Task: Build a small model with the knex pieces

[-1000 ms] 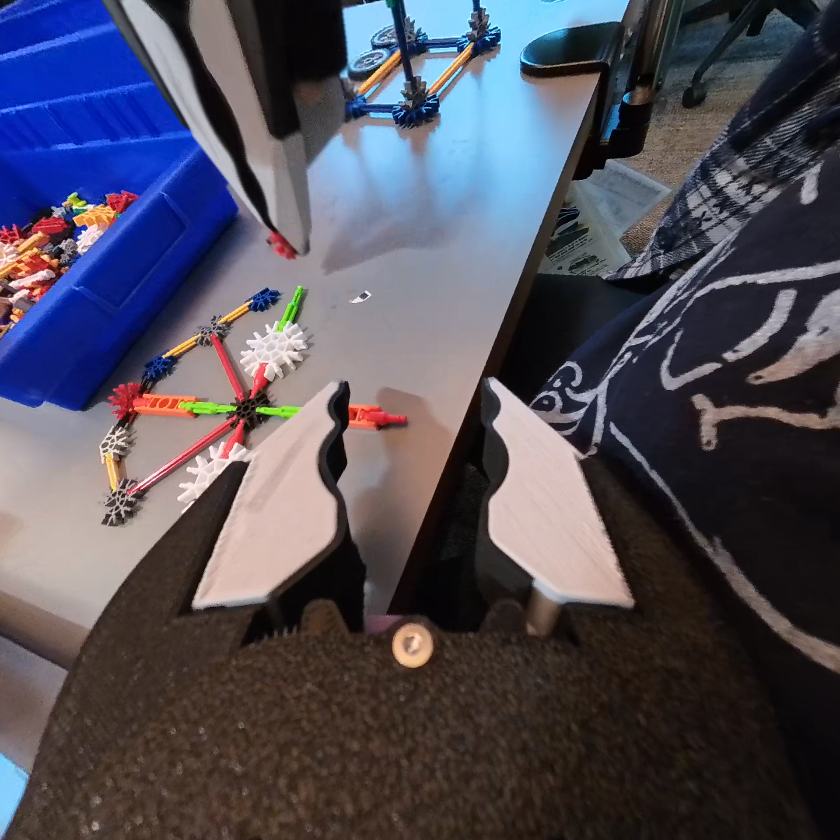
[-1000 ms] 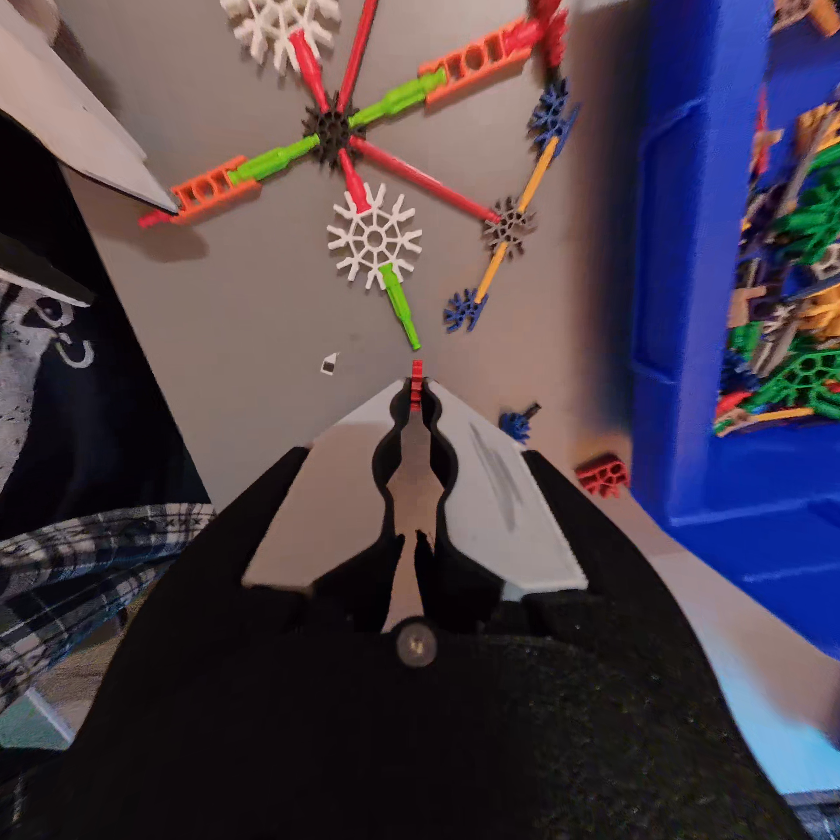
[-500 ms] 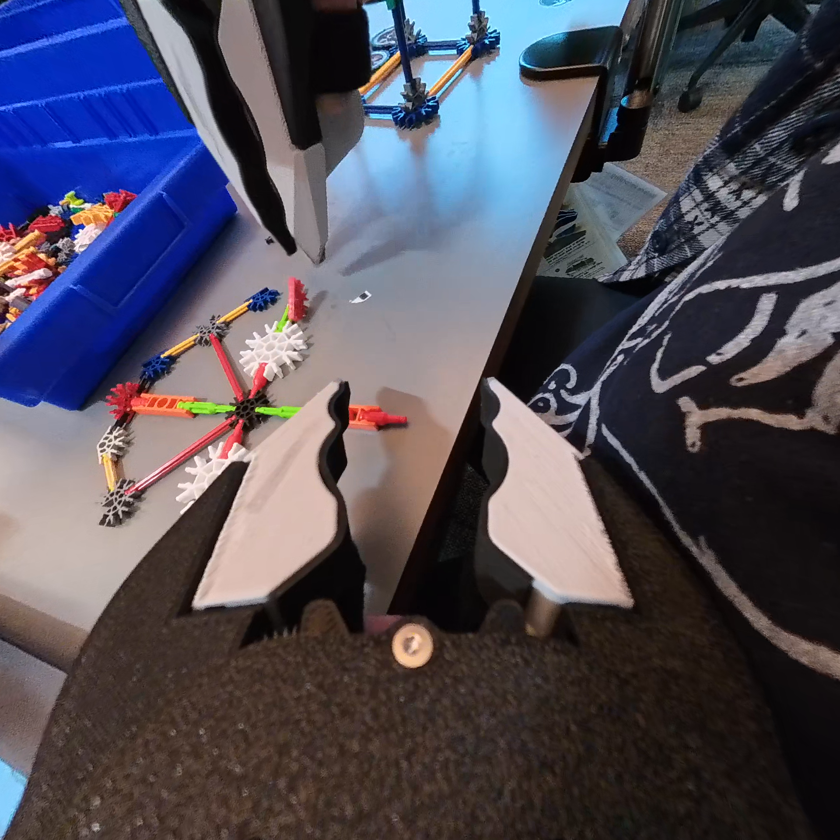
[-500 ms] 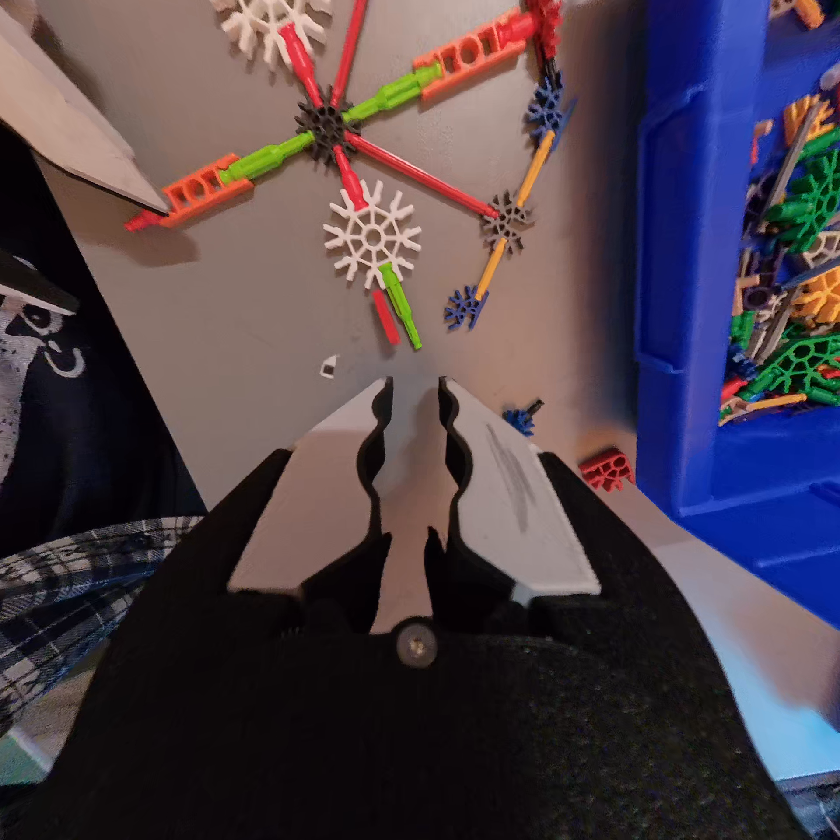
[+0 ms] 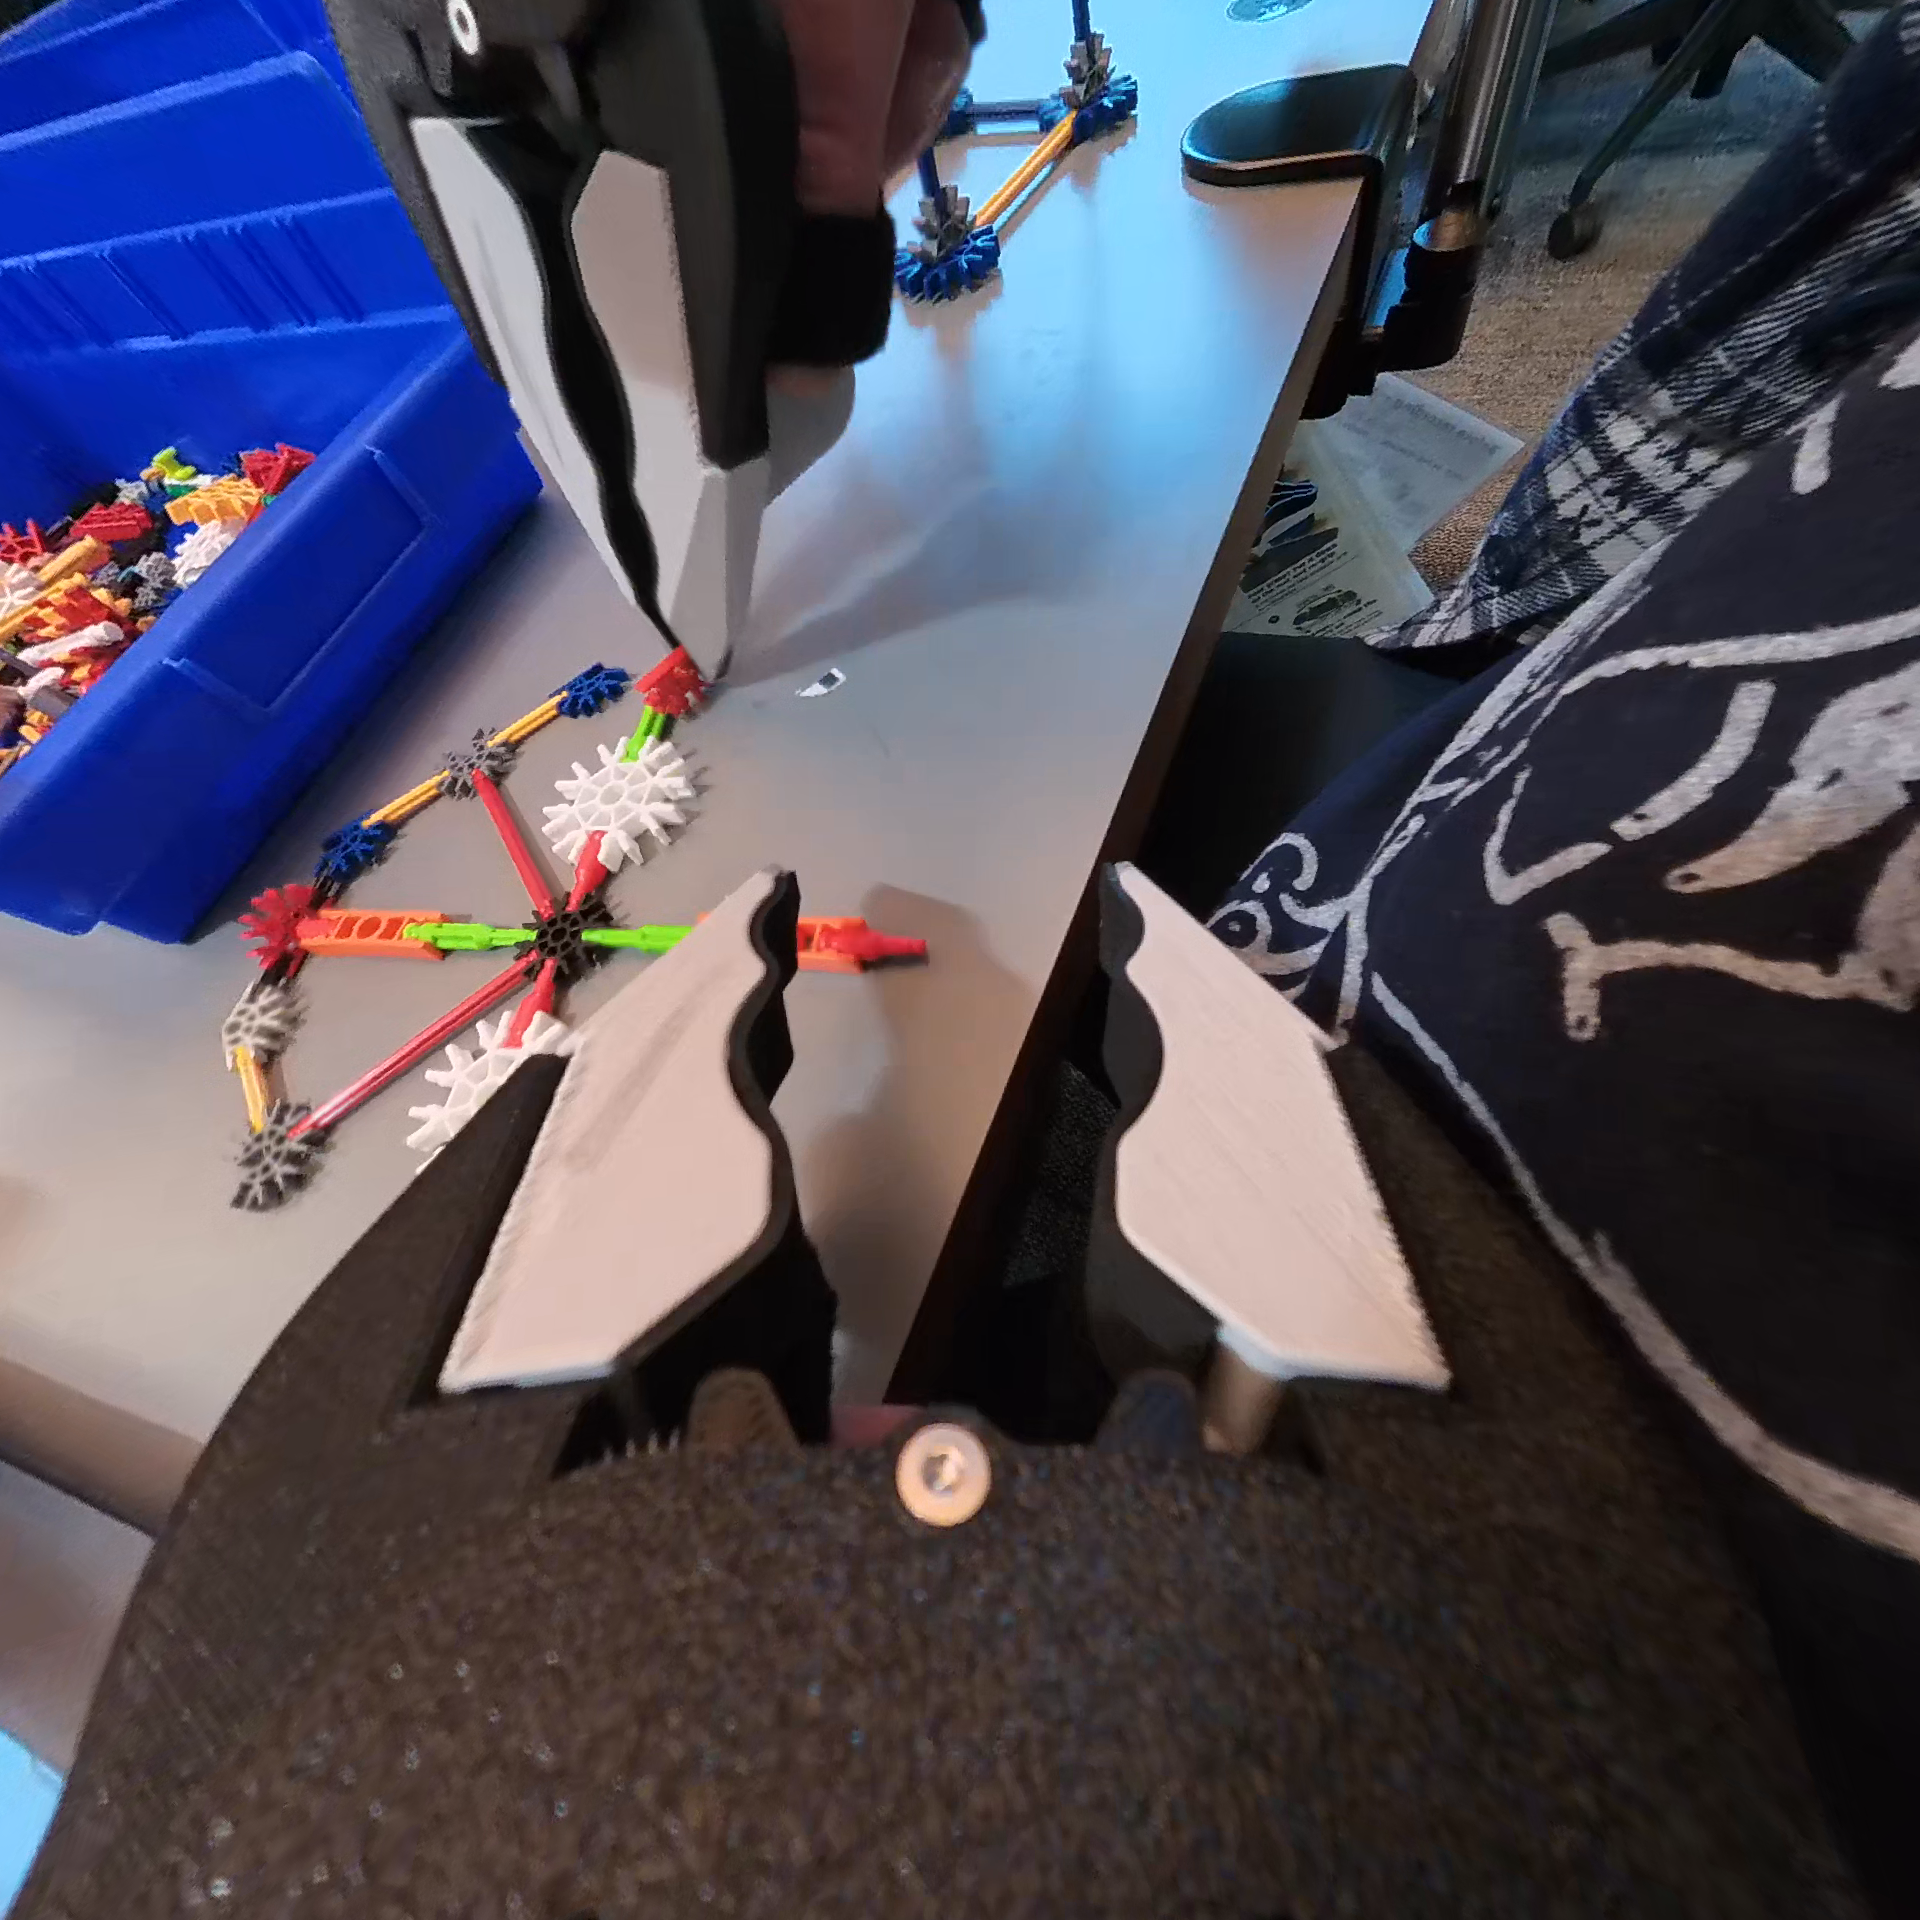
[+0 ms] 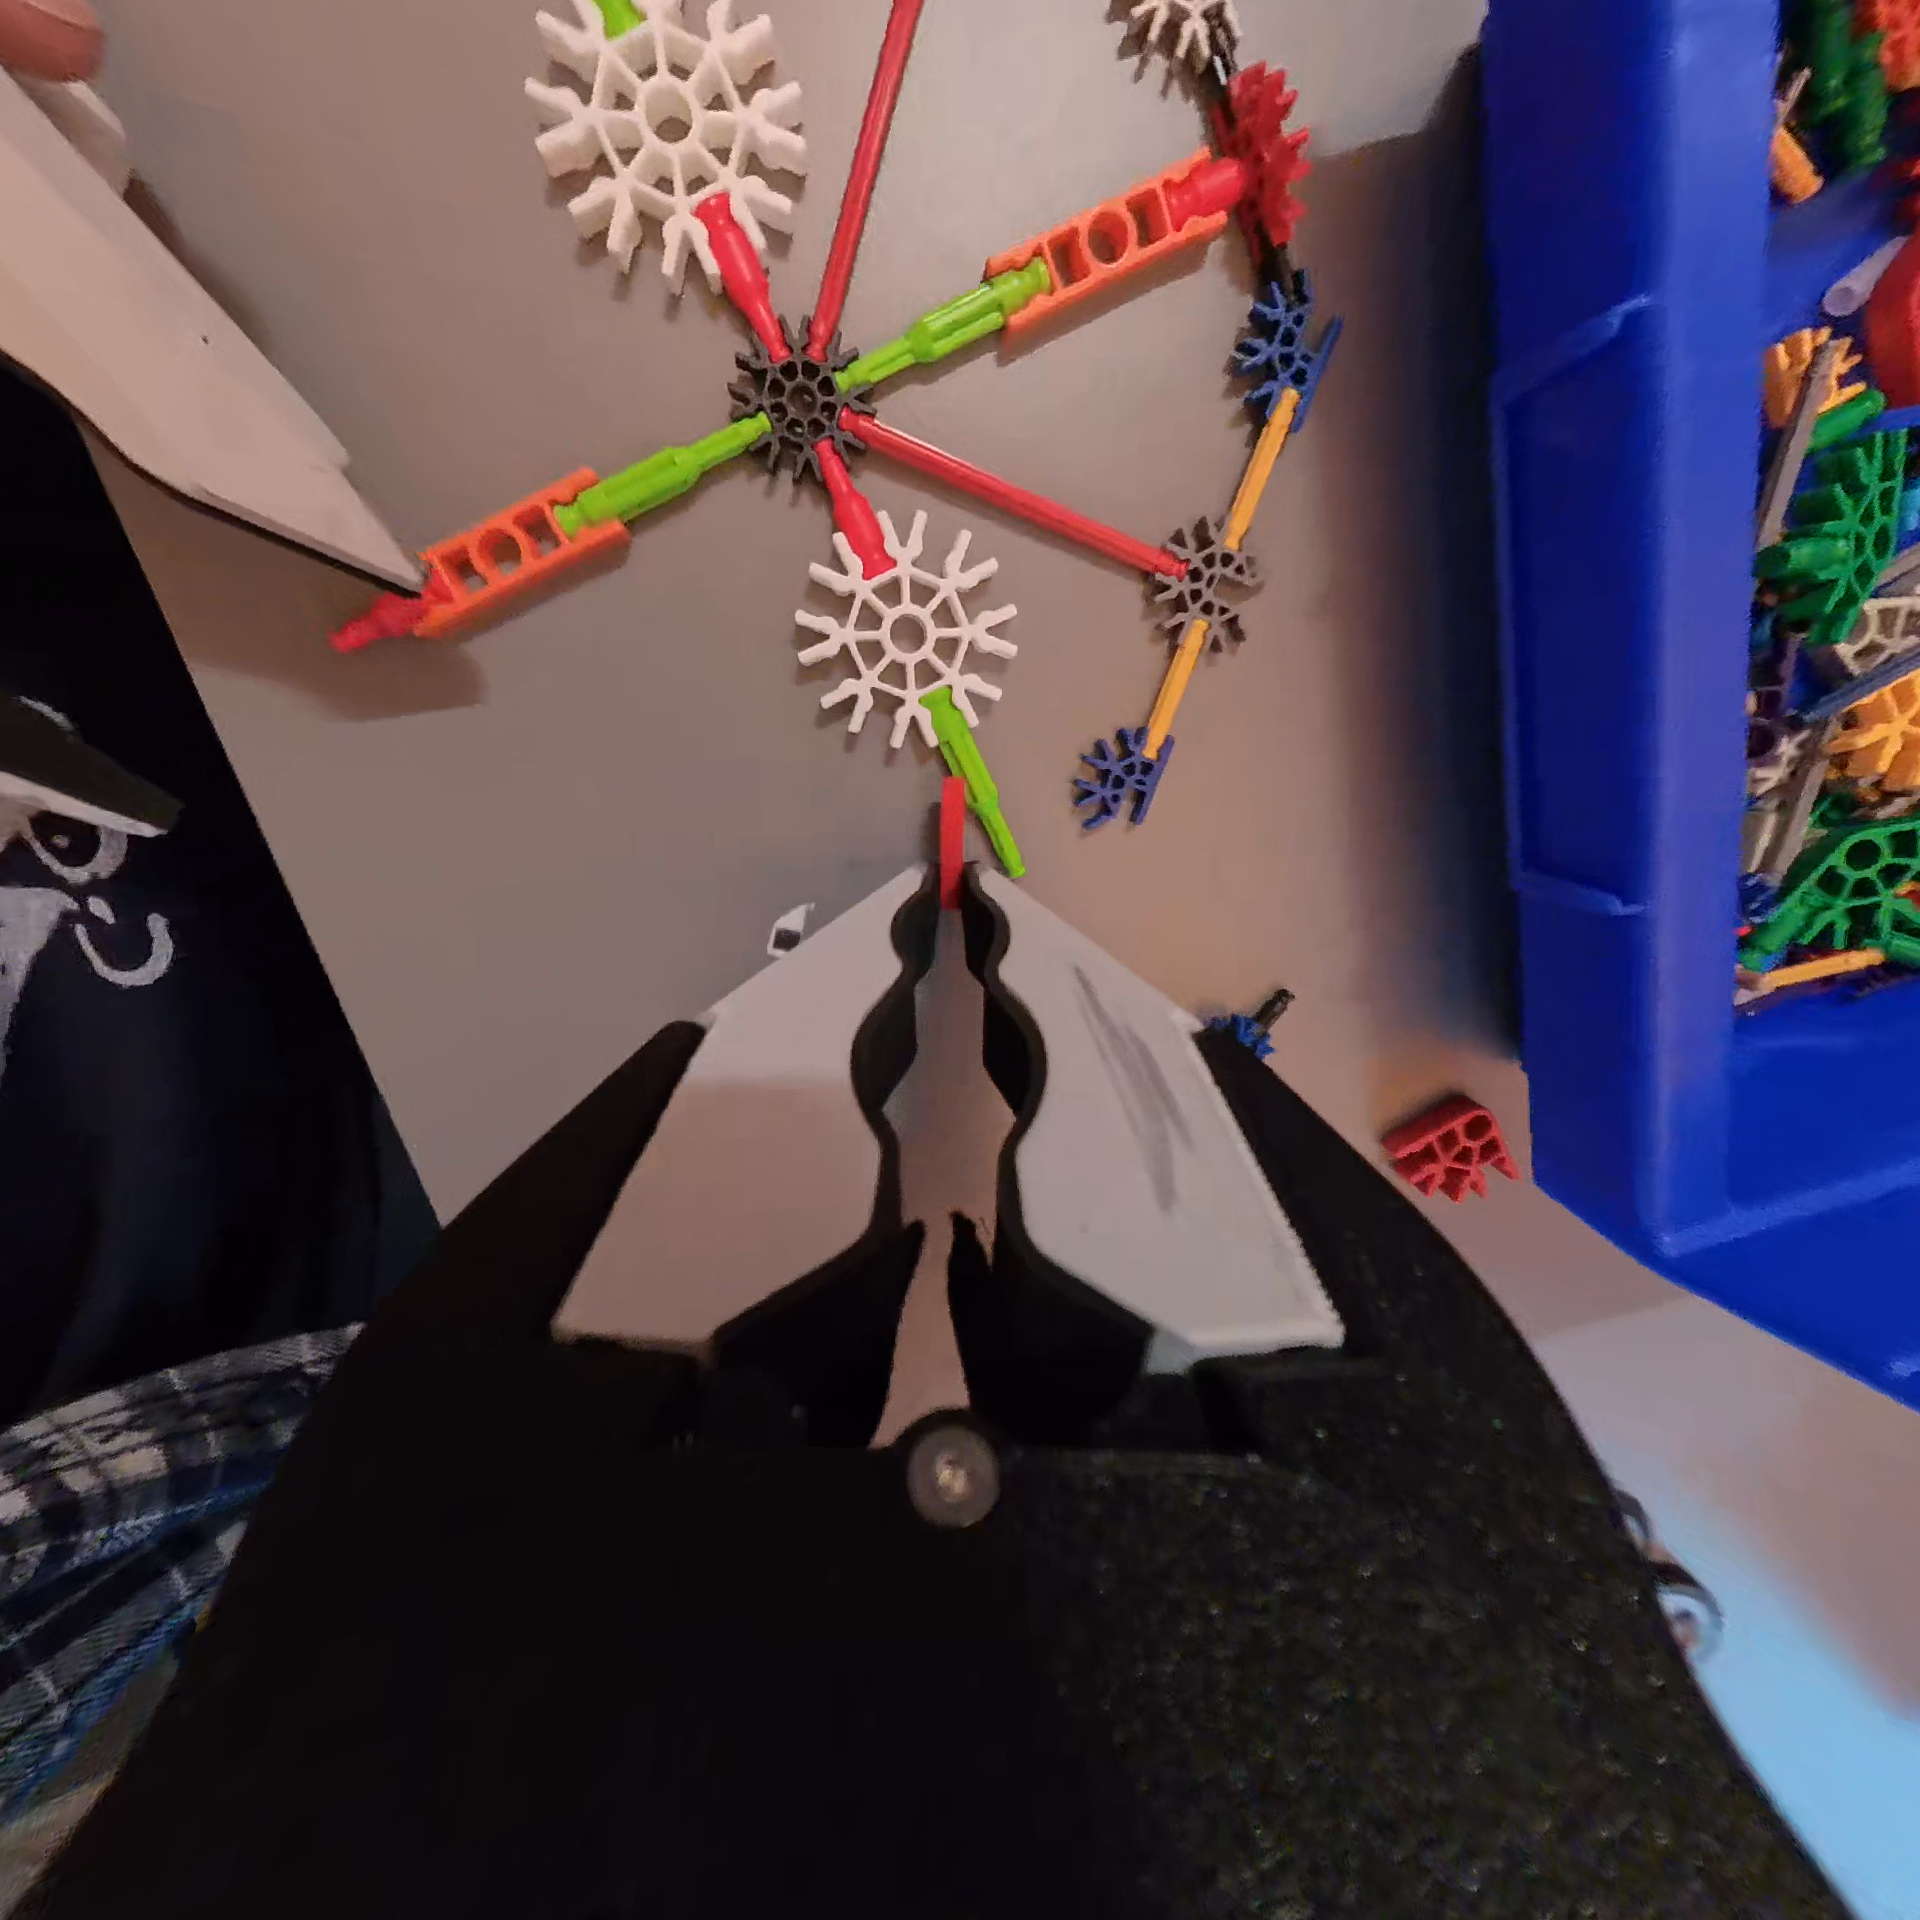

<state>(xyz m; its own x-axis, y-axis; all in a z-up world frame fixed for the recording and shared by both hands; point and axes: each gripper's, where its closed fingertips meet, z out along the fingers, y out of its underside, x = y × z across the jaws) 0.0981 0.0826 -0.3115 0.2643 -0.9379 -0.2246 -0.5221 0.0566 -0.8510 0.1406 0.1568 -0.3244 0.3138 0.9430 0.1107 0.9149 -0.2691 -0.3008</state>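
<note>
A flat rod-and-connector model lies on the grey table (image 5: 935,582), with a black hub (image 6: 798,397) at its middle, also seen in the left wrist view (image 5: 566,935). A white snowflake connector (image 6: 906,632) carries a short green rod (image 6: 971,779). My right gripper (image 6: 951,888) is shut on a small red connector (image 6: 951,842) and holds it edge-on against the green rod's free end; the left wrist view shows the connector (image 5: 670,686) too. My left gripper (image 5: 948,883) is open with nothing between its pads. It straddles the table's edge, one fingertip (image 6: 384,561) by the orange piece (image 6: 520,551).
A blue bin (image 5: 260,582) of loose pieces stands beside the model. A loose red connector (image 6: 1449,1148) and a small blue piece (image 6: 1242,1029) lie near the bin. Another built model (image 5: 987,208) stands farther along the table. A person's torso (image 5: 1558,935) is close to the table edge. About 9 centimeters separates my left fingertips from my right. The left tips stand about 5 centimeters off the black hub (image 6: 798,397). It is also in sight in the left wrist view (image 5: 589,978).
My right gripper held the red connector, then opened and left it lying beside the green rod, and has now shut on it again, closer to the rod. The left gripper has not moved.
</note>
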